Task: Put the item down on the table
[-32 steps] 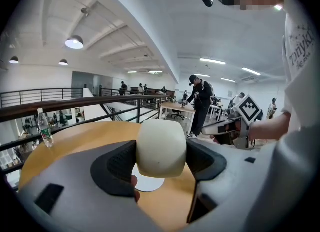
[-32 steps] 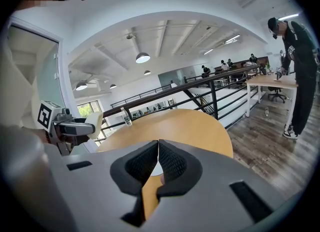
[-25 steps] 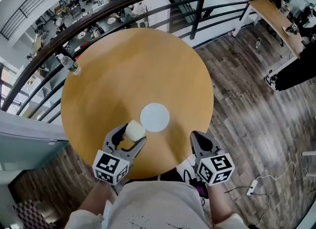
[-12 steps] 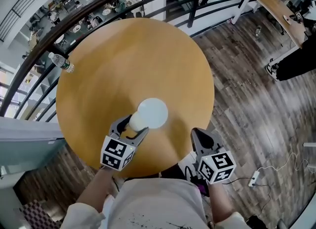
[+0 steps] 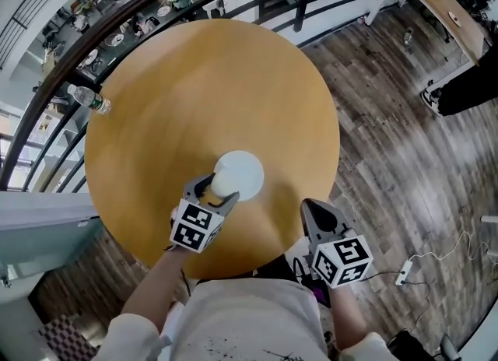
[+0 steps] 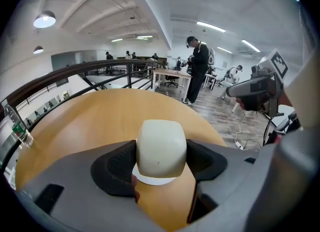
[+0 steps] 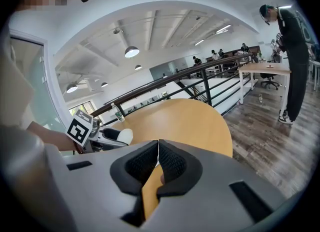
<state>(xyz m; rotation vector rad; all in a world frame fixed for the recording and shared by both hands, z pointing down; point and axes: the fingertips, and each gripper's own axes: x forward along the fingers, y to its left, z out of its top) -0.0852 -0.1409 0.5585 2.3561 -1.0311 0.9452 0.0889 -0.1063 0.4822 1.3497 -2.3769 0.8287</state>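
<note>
- Currently, the left gripper (image 5: 216, 191) is reaching over the near part of the round wooden counter (image 5: 210, 79), its fingers (image 6: 116, 164) pinching a cream rounded item (image 6: 161, 148) from both sides.
- It is holding the item directly above a white disc (image 5: 244, 169) lying on the counter, apparently so it lands there; contact with the disc cannot be told.
- The right gripper (image 5: 313, 212) is idling past the counter's near edge, close to the person's body, fingers pressed together on nothing, likely to keep clear.
- Releasing looks like the remaining step.
</note>
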